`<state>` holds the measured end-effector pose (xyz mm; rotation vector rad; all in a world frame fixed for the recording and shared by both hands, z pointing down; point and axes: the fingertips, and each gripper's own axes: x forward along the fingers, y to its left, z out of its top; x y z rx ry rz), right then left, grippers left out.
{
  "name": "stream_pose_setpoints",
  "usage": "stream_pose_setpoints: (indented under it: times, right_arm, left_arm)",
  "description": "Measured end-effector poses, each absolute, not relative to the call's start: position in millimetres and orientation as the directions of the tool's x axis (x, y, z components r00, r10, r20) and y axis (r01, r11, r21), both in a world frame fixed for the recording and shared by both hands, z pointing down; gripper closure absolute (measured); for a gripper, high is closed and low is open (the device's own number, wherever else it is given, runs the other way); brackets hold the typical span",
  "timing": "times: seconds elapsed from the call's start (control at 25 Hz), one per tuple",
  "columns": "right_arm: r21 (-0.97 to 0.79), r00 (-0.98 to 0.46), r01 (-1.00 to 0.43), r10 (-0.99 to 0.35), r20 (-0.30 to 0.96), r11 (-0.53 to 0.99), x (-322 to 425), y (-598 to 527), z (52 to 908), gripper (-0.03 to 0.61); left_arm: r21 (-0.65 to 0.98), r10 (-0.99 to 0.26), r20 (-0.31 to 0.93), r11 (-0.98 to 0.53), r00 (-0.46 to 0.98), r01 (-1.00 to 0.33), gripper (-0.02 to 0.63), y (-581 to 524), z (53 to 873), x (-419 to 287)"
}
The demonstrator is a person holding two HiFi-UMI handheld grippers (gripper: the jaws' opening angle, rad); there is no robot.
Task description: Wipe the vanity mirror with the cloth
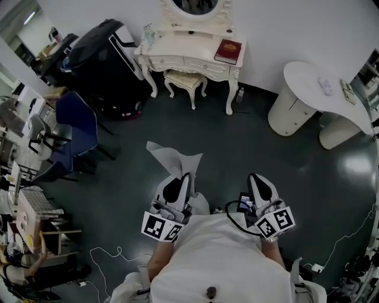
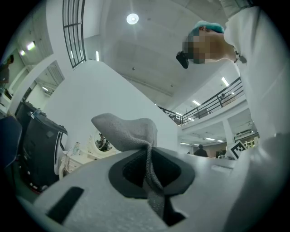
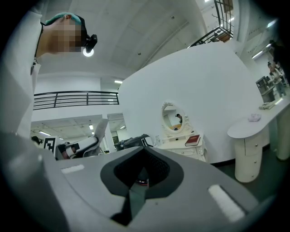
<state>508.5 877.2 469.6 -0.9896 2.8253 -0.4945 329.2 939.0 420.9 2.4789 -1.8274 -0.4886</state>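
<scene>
The left gripper (image 1: 179,184) is pinching a pale grey woven cloth (image 1: 173,158), its jaws nearly together on the gathered end while the rest is flopping forward (like a loose flag). The right gripper (image 1: 259,182) is riding beside it, closed on nothing. The oval, cream-framed vanity mirror (image 3: 174,116) is standing well ahead across the floor. I'd say the approach is what's happening here; coming in square should give the cloth a flat face.

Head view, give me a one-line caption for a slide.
Left gripper holds a crumpled grey cloth, facing a cream carved vanity table and its oval mirror across the dark floor.
</scene>
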Motion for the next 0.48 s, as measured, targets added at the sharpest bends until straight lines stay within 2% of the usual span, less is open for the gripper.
stream_pose_setpoints:
  times: [0.12, 0.48]
  right_arm:
    - [-0.346, -0.778, -0.594, -0.628, 0.017, 0.726, 511.7, 871.6, 476.3, 0.571]
    - [-0.358, -0.746, -0.633, -0.664, 0.048, 0.686, 489.0, 800.7, 490.1, 0.571]
  left_arm:
    - [0.209, -0.953, -0.198, -0.270, 0.229, -0.940, 0.588, 925.1, 430.7, 325.7]
    - [0.191, -0.944, -0.199, -0.301, 0.263, -0.934, 0.588, 840.0, 438.9, 305.2]
